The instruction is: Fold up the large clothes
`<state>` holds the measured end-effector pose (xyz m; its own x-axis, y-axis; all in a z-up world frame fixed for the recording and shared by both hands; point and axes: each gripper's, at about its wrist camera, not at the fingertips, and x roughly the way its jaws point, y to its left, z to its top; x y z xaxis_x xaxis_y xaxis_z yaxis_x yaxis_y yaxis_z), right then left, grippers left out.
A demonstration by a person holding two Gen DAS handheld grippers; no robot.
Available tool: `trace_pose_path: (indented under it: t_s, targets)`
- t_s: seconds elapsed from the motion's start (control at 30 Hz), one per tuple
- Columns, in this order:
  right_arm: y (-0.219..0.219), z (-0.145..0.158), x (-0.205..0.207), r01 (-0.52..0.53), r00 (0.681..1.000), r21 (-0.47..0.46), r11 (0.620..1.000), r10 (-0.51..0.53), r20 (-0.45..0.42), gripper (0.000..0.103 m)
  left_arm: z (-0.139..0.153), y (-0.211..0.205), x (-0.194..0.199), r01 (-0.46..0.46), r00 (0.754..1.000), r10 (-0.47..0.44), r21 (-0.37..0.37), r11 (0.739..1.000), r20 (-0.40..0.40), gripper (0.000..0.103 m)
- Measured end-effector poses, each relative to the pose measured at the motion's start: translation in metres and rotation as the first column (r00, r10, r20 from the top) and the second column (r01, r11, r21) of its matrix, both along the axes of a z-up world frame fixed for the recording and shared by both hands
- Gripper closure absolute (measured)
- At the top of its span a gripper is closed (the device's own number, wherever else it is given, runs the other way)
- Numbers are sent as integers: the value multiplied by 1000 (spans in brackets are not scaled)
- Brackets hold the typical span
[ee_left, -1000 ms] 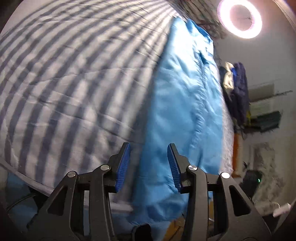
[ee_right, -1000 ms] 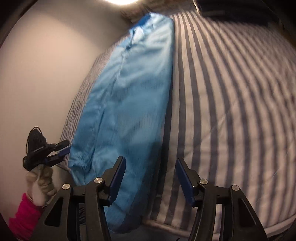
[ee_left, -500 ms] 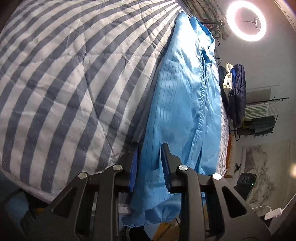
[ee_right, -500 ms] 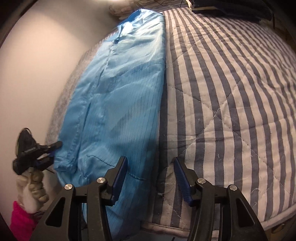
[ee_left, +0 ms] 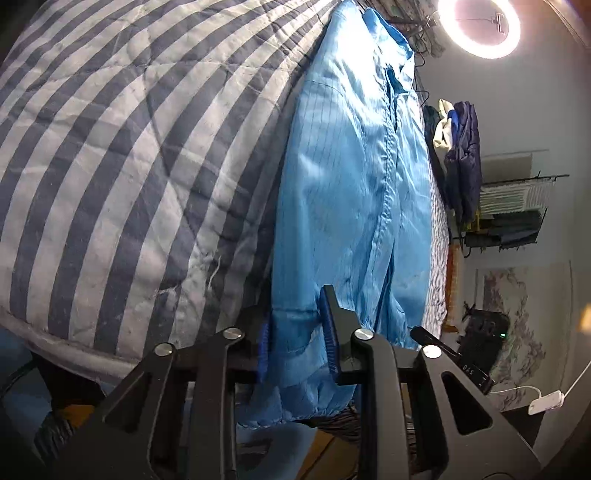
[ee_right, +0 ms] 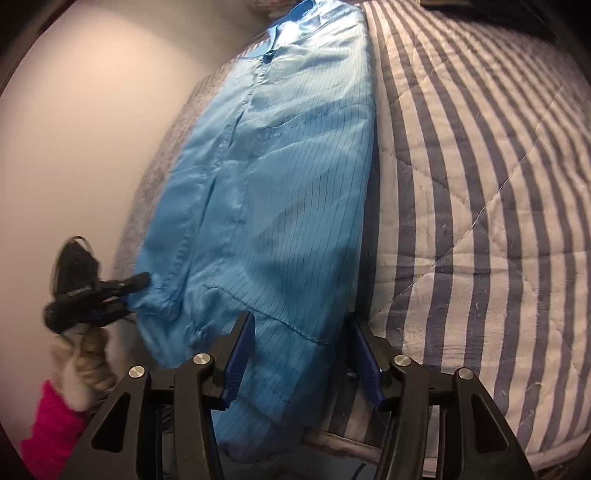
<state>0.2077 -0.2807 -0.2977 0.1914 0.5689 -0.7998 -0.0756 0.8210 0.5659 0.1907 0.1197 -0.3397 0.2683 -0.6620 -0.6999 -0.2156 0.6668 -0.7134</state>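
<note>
A long light-blue garment (ee_left: 351, 184) lies lengthwise along the edge of a bed with a blue-and-white striped quilt (ee_left: 129, 166). Its lower hem hangs over the near edge. My left gripper (ee_left: 295, 336) has that hem bunched between its blue pads, and its jaws are closing on the cloth. In the right wrist view, the left gripper (ee_right: 136, 291) pinches the hem's left corner of the garment (ee_right: 277, 184). My right gripper (ee_right: 303, 354) straddles the hem's right corner with its jaws apart, and the cloth lies loose between them, next to the quilt (ee_right: 480, 184).
A person's gloved hand (ee_right: 81, 354) and pink sleeve (ee_right: 51, 424) hold the left gripper near a plain wall (ee_right: 74, 129). Beyond the bed are a ring light (ee_left: 480, 27), hanging clothes (ee_left: 458, 155), a rack (ee_left: 517, 210), a black device (ee_left: 484, 332) and a white charger (ee_left: 546, 402).
The left jaws have narrowed around the garment's hem. Both grippers have tipped and drawn closer to the hem; the right gripper's jaws now straddle its right corner.
</note>
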Motion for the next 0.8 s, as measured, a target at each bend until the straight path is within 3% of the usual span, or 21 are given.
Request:
trace_pose_path:
  t_s: [0.13,0.27,0.4,0.5,0.8]
  targets:
    - [-6,-9,5,1,999,147,989,6,-43,47,-5,8,-7,-1,1000,1,-49,999,-11,93]
    - [-7,-17,8,-42,998,209,977,49,-28,50,-5,10,-8,8,1000,-9,-55,998,-10,97]
    - [-14,-30,13,-14,997,246,969,33,-74,88,1,9,-9,-12,1000,11,-67,998,-5,100]
    - [-15,-28,16,3,997,267,964,17,-72,98,12,6,-7,-18,1000,19,-81,997,10,101]
    - [-14,8,41,35,999,327,945,-30,-19,102,66,-6,23,16,995,-7,-89,996,103,101]
